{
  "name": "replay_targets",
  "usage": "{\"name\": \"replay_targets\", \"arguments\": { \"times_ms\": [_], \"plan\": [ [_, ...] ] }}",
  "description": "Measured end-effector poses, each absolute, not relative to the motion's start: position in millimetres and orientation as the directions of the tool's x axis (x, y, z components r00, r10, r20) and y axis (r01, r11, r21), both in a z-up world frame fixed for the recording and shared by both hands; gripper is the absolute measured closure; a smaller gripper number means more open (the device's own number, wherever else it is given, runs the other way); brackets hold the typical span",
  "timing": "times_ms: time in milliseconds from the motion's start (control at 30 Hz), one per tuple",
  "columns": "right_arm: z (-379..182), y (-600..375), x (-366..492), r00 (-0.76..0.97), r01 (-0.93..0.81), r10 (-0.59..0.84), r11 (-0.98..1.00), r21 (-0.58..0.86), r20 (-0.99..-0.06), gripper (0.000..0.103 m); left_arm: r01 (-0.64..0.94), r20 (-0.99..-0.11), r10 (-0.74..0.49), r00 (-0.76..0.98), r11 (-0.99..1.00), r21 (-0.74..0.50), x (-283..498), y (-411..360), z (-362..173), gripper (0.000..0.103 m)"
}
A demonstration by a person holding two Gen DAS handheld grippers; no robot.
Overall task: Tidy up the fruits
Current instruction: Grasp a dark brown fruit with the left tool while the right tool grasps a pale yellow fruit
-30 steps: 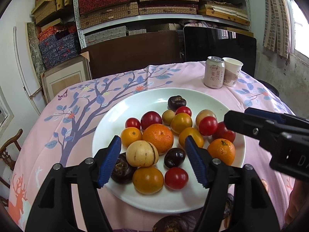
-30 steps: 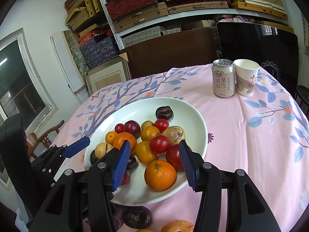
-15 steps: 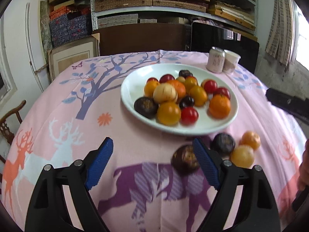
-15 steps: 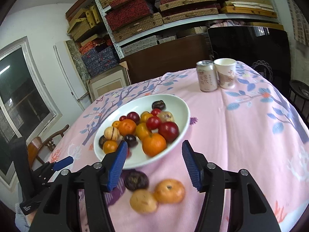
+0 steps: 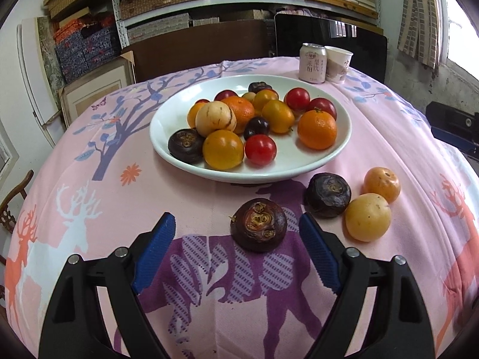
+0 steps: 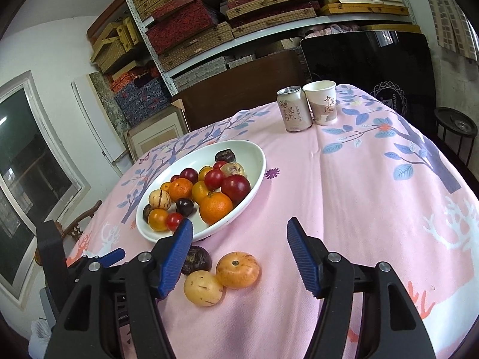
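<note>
A white plate (image 5: 287, 161) holds several fruits: oranges, red tomatoes, yellow and dark ones. In front of it, loose fruits lie on the pink cloth. One dark fruit (image 5: 258, 224) sits between the fingers of my left gripper (image 5: 236, 223), which is open and not touching it. To its right lie a second dark fruit (image 5: 327, 194), a yellow fruit (image 5: 367, 217) and an orange fruit (image 5: 381, 184). My right gripper (image 6: 240, 224) hangs above the orange fruit (image 6: 237, 269) and yellow fruit (image 6: 203, 287). Its jaws are opening and grip nothing.
A drink can (image 5: 312, 63) and a paper cup (image 5: 338, 64) stand at the far edge of the round table. Shelves of boxes (image 6: 191, 24) and dark boards rise behind it. A wooden chair (image 5: 15, 197) is at the left.
Both grippers have drawn back from over the plate toward the near side of the table. The loose fruits on the cloth have come into view. Both pairs of jaws stand wider.
</note>
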State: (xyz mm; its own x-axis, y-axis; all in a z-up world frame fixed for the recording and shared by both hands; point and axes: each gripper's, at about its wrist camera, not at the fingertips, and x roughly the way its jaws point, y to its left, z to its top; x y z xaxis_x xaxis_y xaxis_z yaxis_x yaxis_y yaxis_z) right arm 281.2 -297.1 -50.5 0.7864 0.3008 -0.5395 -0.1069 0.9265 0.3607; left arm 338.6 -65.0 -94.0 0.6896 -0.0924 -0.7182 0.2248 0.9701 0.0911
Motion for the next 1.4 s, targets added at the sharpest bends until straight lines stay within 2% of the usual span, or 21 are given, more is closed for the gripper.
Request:
{"name": "replay_targets", "arguments": {
  "times_ms": [967,1033,1133,1267,1400],
  "plan": [
    [-73,-275,286,0.719,-0.111,0.254,0.961,0.254,-0.647,0.035,0.208,-0.787,-0.091,0.61,0.977,0.048,358,-61,-109,0.021],
    [-75,-275,287,0.715,-0.11,0.255,0.961,0.255,-0.651,0.035,0.211,-0.792,-0.1,0.602,0.977,0.037,359,-60,-110,0.023],
    [-76,-273,284,0.712,-0.12,0.262,0.96,0.255,-0.651,0.035,0.231,-0.793,-0.117,0.598,0.973,0.03,359,-61,-111,0.033],
    [-77,-262,271,0.7,-0.172,0.287,0.956,0.236,-0.654,0.035,0.273,-0.782,-0.138,0.608,0.961,0.043,355,-69,-109,0.061],
    [-82,-243,258,0.678,-0.238,0.303,0.952,0.19,-0.669,0.035,0.27,-0.781,-0.14,0.608,0.962,0.038,355,-68,-109,0.061]
  ]
}}
